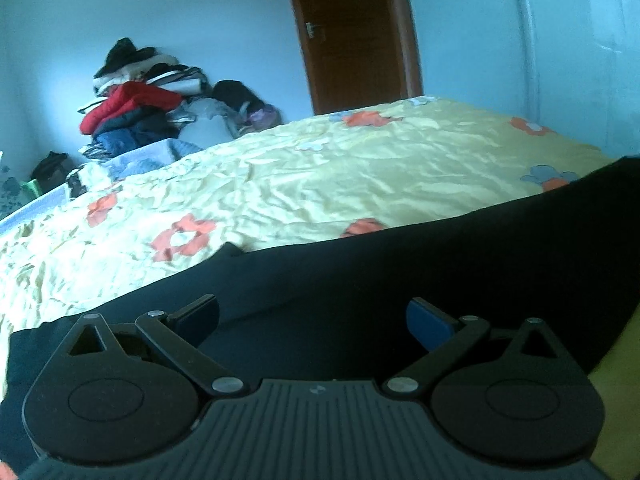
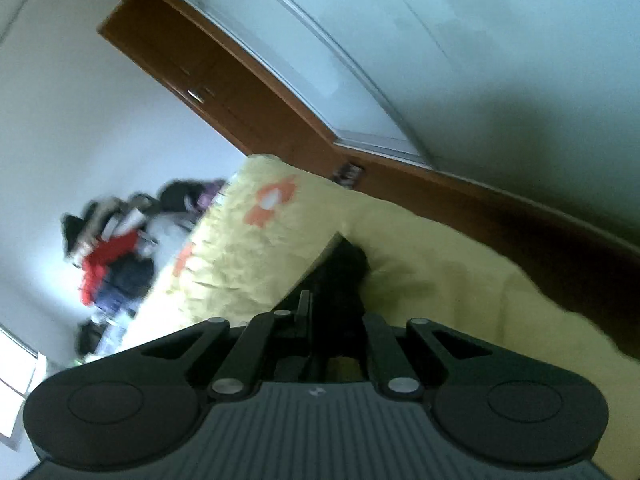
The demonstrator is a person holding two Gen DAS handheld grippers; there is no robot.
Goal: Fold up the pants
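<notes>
Dark navy pants (image 1: pixel 400 264) lie spread across the near side of the yellow flowered bedsheet (image 1: pixel 320 176). My left gripper (image 1: pixel 314 320) hovers just over them, open, with nothing between its blue pads (image 1: pixel 426 322). In the right wrist view the picture is tilted and blurred. My right gripper (image 2: pixel 334 304) is shut on a corner of the pants (image 2: pixel 342 260), and that dark cloth sticks up and forward out of the closed fingers above the sheet (image 2: pixel 256 264).
A heap of clothes (image 1: pixel 136 108) with a red jacket is stacked against the far wall beyond the bed. A brown door (image 1: pixel 352 36) stands behind the bed, and a white wardrobe (image 1: pixel 560 40) is at the right. The bed's far half shows bare sheet.
</notes>
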